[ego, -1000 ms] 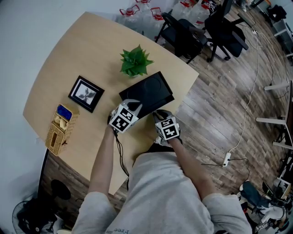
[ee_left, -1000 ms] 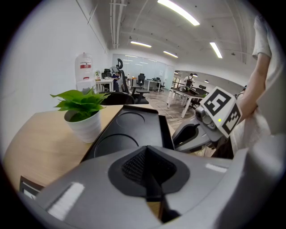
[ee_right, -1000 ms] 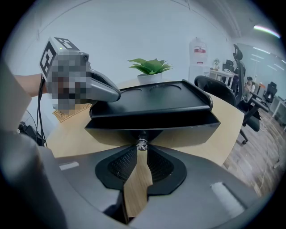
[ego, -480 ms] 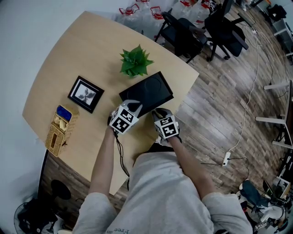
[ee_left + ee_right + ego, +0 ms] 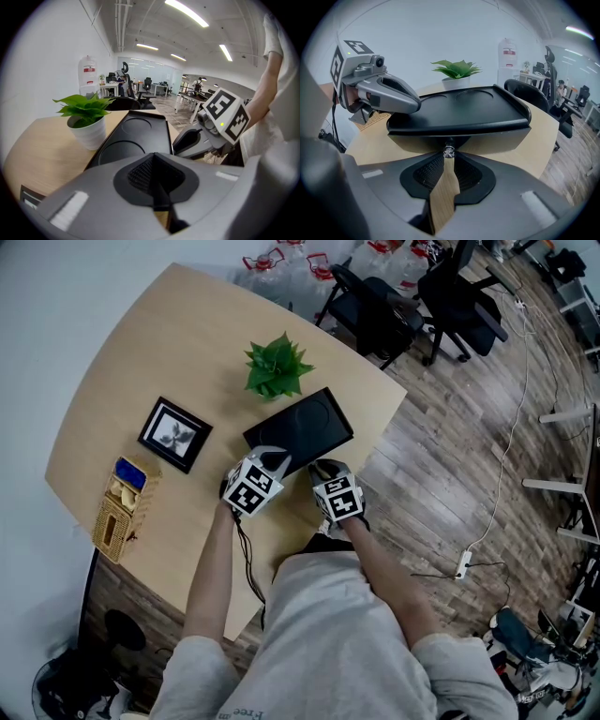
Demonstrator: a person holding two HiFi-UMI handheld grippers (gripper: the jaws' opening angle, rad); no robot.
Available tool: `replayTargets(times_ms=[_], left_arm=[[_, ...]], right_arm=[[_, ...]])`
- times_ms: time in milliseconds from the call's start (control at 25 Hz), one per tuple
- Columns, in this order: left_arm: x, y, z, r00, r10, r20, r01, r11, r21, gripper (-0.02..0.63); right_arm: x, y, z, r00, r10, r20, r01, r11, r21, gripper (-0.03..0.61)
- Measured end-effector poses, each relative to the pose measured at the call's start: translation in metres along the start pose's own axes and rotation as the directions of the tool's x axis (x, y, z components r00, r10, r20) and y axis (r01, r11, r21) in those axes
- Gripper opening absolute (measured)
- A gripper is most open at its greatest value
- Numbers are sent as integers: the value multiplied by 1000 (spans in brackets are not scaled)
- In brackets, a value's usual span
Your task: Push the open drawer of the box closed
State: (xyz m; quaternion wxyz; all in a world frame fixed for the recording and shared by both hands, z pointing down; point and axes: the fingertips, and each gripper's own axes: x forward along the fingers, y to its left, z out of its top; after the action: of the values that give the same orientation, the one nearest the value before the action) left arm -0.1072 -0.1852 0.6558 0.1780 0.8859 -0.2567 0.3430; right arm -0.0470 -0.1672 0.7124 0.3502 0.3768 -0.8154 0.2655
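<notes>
Right gripper view: my right gripper (image 5: pixel 449 158) pinches the small knob (image 5: pixel 449 151) of the drawer (image 5: pixel 497 139), on the black box (image 5: pixel 459 115) at the near edge of the table (image 5: pixel 546 140). The left gripper (image 5: pixel 153 159), pressed together and empty, hovers at the box's left corner. I'd push straight in — no twist — bracing the box if it slides.

The left gripper (image 5: pixel 270 461) and the right gripper (image 5: pixel 325 469) have their fingers at the near side of the black box (image 5: pixel 298 427). Past the fingers, behind the box, stands a green plant (image 5: pixel 277 365). A picture frame (image 5: pixel 175 433) lies left of them.
</notes>
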Motion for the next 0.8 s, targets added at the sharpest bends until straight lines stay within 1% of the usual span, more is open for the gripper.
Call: replayTargets(times_ms=[600,800], left_arm=[[1,-1,-1,1000,3,-8,-3,1000,4,52],[1,1,-2,1000,7,-11,-7,1000,0,52]], right_arm=[[5,-1,8,1000,-9,-12,9,1000,6,69],[6,-1,9,1000,-1,-3,1,1000,30,71]])
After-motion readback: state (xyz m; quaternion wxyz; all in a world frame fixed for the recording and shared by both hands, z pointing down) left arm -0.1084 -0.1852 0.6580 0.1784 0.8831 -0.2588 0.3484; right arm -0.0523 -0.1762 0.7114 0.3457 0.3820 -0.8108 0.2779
